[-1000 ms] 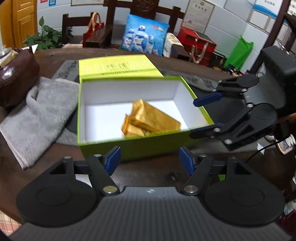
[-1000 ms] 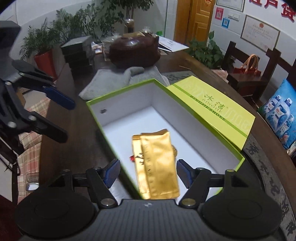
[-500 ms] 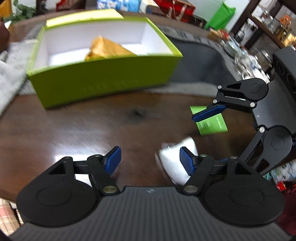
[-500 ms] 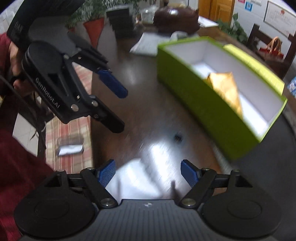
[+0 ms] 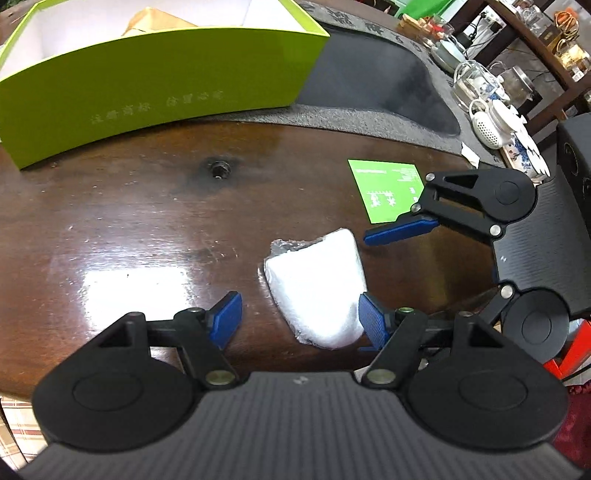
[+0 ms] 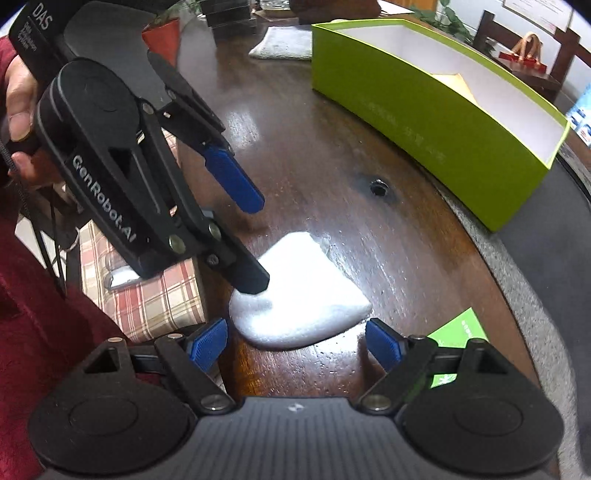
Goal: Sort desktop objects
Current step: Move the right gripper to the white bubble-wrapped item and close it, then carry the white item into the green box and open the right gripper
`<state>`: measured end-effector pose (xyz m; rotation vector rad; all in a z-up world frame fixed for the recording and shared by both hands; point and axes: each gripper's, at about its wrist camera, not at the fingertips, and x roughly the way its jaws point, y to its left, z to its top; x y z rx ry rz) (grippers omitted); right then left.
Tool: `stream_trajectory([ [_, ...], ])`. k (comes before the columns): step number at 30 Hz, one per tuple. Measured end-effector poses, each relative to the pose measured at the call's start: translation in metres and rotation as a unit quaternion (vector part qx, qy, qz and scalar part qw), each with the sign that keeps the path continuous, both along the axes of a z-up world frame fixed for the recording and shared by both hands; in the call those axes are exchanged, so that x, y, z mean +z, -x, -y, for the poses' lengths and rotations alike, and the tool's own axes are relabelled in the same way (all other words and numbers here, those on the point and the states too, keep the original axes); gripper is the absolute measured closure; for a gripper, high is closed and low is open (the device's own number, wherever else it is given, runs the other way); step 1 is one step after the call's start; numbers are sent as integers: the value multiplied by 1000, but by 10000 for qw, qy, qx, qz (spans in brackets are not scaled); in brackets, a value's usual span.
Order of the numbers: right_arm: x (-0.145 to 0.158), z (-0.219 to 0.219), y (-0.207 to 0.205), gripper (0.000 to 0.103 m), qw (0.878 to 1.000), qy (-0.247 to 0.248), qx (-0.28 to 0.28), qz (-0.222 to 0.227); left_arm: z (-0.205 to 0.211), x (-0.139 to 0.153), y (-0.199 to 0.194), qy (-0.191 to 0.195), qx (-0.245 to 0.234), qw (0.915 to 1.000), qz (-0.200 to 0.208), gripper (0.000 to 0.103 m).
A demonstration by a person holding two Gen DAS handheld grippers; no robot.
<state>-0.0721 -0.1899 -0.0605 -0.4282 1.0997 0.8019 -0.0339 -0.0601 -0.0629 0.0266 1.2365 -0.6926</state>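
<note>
On the glossy wooden table point(image 5: 147, 221), left gripper point(image 5: 299, 317) gapes, right gripper point(image 6: 295, 341) is opening; both crowd the white pouch point(image 5: 317, 288), risking collision or a slip.

Looks like a home or small office tea room: dark wooden tabletop point(image 5: 147, 206) with stone tea tray point(image 5: 388, 74) at its far edge, glass teapots point(image 5: 476, 79) beyond it, potted plant point(image 6: 162, 33), wooden chairs point(image 6: 495, 26) behind the tabletop.

Both wrist views look steeply down, close over the wooden table point(image 5: 147, 206), sharing the white packet point(image 5: 317, 288) and green box point(image 6: 424, 122).
</note>
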Motion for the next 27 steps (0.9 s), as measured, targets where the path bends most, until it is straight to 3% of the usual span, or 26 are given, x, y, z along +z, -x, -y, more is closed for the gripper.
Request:
stream_trajectory([
  [8,-8,-5,0,32,9999,-16,-70,-112,9,-10,-4,-9,-34,9999,-159,34],
  [17,-12,-8,-8,35,9997,-90,-190,-83,11,-10,-11,5,-51,9999,-134,36],
  [27,10,-9,-18,36,9994,-244,-230,98,-2,28,-23,141,63,9995,289,36],
])
